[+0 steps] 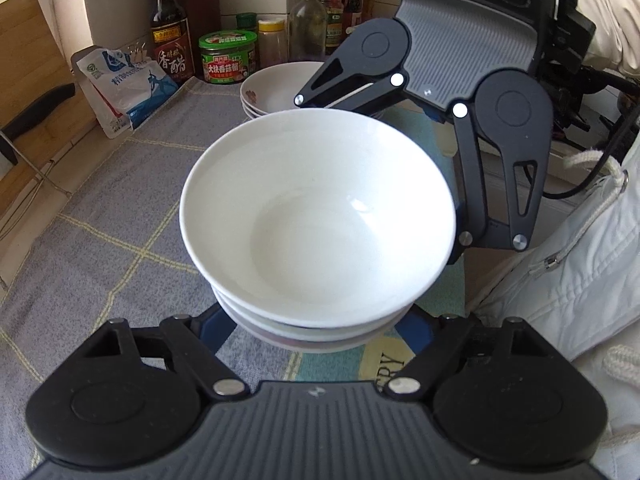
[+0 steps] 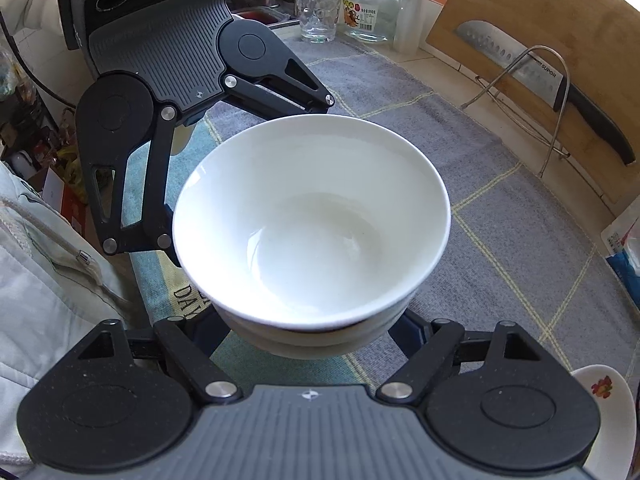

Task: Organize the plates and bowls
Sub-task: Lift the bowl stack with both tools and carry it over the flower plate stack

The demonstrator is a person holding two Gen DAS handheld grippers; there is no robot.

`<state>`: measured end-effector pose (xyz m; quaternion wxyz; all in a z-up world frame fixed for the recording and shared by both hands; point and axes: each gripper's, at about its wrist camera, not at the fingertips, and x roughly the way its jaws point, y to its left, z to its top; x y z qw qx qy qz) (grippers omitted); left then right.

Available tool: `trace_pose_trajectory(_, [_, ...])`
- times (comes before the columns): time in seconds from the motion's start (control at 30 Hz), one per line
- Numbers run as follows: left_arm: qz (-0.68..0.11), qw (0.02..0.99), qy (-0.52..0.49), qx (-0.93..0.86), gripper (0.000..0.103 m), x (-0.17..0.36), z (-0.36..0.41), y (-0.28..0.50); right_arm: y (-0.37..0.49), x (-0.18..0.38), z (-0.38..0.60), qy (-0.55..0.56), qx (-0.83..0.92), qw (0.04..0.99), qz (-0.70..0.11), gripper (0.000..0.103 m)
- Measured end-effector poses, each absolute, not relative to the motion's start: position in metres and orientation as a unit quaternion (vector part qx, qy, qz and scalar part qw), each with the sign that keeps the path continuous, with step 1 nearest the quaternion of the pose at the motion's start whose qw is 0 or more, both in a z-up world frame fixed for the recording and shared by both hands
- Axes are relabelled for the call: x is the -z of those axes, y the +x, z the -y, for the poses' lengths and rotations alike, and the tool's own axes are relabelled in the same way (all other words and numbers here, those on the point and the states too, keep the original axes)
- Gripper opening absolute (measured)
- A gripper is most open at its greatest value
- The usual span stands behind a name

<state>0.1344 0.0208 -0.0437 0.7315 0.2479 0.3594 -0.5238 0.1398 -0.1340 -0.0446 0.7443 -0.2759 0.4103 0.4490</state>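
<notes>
A stack of white bowls [image 1: 316, 224] fills the middle of both wrist views, also seen in the right wrist view [image 2: 312, 228]. My left gripper [image 1: 316, 320] reaches under the near side of the stack, jaws spread wide around it; its fingertips are hidden by the bowls. My right gripper [image 2: 312, 320] does the same from the opposite side and shows across the stack in the left wrist view [image 1: 460, 112]. The stack appears lifted a little above the grey checked cloth [image 1: 120, 208]. A second stack of flowered bowls [image 1: 272, 88] sits behind.
Sauce bottles [image 1: 170, 20], a green-lidded jar [image 1: 228, 56] and a salt bag [image 1: 124, 84] line the back wall. A cutting board with a knife [image 2: 552, 76] on a wire rack stands at one side. A glass [image 2: 318, 14] and a jar [image 2: 372, 8] stand near the sink. A flowered plate [image 2: 608, 412] lies nearby.
</notes>
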Motion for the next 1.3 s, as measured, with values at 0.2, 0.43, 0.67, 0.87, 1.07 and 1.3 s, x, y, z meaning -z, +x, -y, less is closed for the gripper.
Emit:
trace_pose_trajectory(0.2, [-0.343, 0.741, 0.255, 0.518, 0.084, 0.037, 0.010, 0.137, 0.143, 0.030, 0.164, -0.285, -0.446, 0.749, -0.398, 0.088])
trace_pose_trajectory(0.43, [-0.325, 0.744, 0.256, 0.525, 0.084, 0.030, 0.052, 0.148, 0.150, 0.013, 0.207, -0.292, -0.432, 0.760, -0.388, 0.088])
trace_pose_trajectory(0.67, [-0.310, 0.742, 0.259, 0.535, 0.084, 0.027, 0.092, 0.161, 0.154, 0.003, 0.247, -0.295, -0.416, 0.769, -0.385, 0.088])
trace_pose_trajectory(0.87, [-0.303, 0.736, 0.266, 0.545, 0.084, 0.027, 0.123, 0.170, 0.158, 0.000, 0.277, -0.293, -0.401, 0.778, -0.385, 0.088])
trace_pose_trajectory(1.07, [-0.296, 0.726, 0.269, 0.559, 0.084, 0.030, 0.153, 0.179, 0.164, 0.000, 0.308, -0.289, -0.386, 0.784, -0.392, 0.088])
trace_pose_trajectory(1.3, [-0.293, 0.715, 0.273, 0.573, 0.084, 0.038, 0.184, 0.190, 0.172, 0.006, 0.335, -0.287, -0.366, 0.789, -0.401, 0.088])
